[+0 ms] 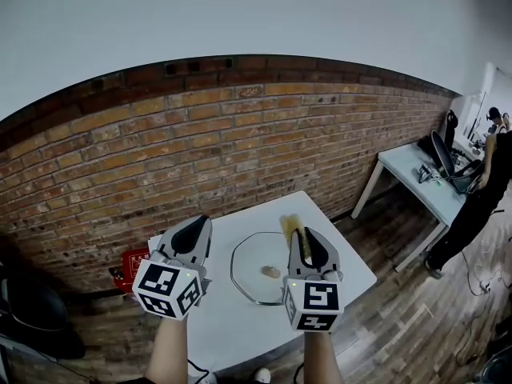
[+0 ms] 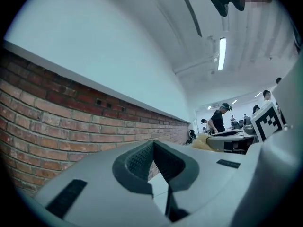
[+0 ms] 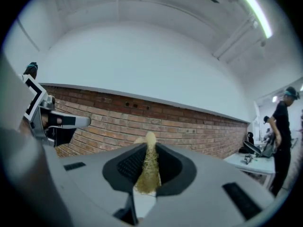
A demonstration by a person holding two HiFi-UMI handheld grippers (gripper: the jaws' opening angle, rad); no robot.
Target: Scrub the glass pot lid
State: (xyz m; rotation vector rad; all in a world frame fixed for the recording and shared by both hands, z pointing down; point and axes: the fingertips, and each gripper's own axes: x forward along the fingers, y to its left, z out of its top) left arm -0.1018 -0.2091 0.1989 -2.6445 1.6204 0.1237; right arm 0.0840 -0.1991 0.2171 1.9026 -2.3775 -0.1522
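Note:
A round glass pot lid [image 1: 262, 267] with a small knob lies flat on the white table [image 1: 232, 326] in the head view. My right gripper [image 1: 302, 242] hovers over the lid's right edge, shut on a yellow scrub sponge [image 1: 290, 227] that sticks out past its tips. The right gripper view shows the sponge [image 3: 148, 170] pinched between the dark pads, aimed at the brick wall. My left gripper [image 1: 192, 232] is raised left of the lid, shut with nothing held; its pads [image 2: 141, 161] meet in the left gripper view.
A brick wall [image 1: 200, 150] runs behind the table. A red box [image 1: 133, 266] sits on the floor by the table's left corner. A second white table [image 1: 424, 184] with gear stands at the right, with a person in black [image 1: 480, 206] beside it.

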